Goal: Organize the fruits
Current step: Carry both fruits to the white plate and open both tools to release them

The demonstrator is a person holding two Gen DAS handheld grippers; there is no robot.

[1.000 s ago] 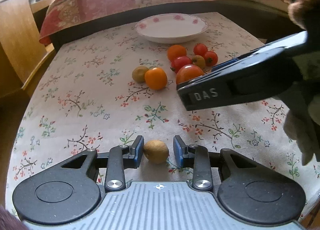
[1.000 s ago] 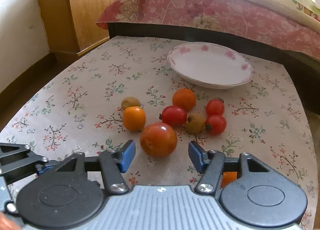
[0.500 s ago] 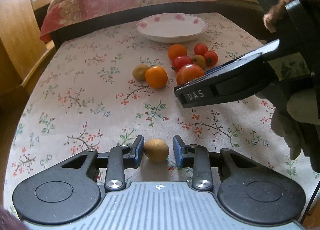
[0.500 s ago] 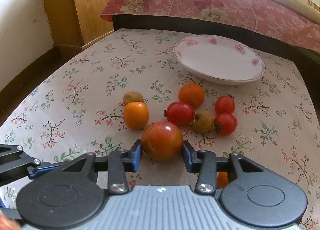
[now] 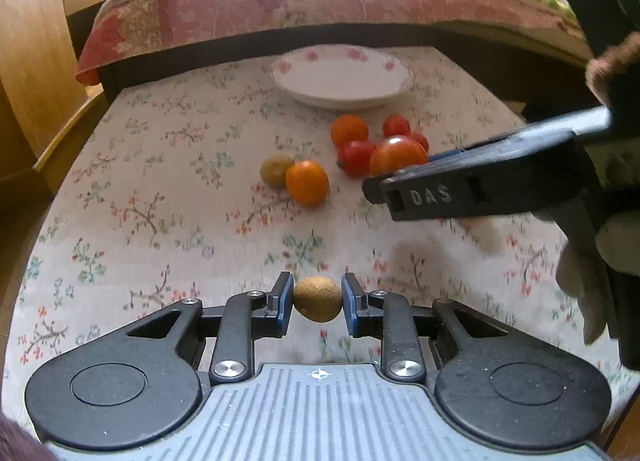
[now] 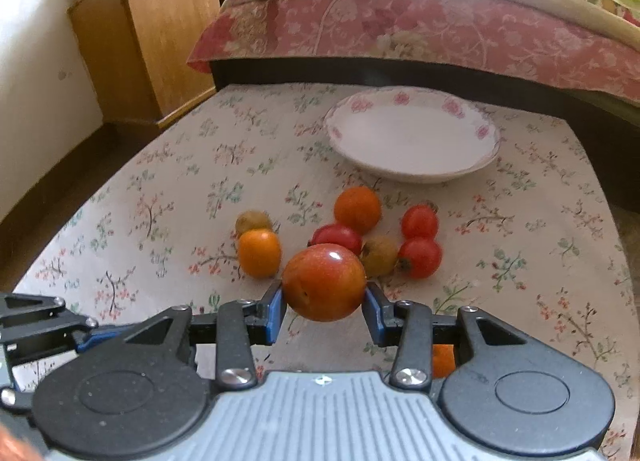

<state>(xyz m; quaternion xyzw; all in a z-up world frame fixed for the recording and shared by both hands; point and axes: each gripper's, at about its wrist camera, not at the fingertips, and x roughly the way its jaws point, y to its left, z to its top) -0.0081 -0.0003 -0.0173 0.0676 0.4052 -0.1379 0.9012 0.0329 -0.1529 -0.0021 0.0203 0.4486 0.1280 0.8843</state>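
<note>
While right tongs [image 6: 325, 311] clamp the big round red-orange tomato [image 6: 324, 281] above the floral-cloth table [image 6: 160, 221], left tongs [image 5: 316, 305] pinch a small brown-yellow fruit [image 5: 318, 299].

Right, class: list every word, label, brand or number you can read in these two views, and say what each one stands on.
"DAS": raised letters on the side of the right gripper, read in the left wrist view.
Nothing else can be read: the plate, the cloth and the bedspread carry only flower patterns, and neither gripper body in its own view shows any letters.
</note>
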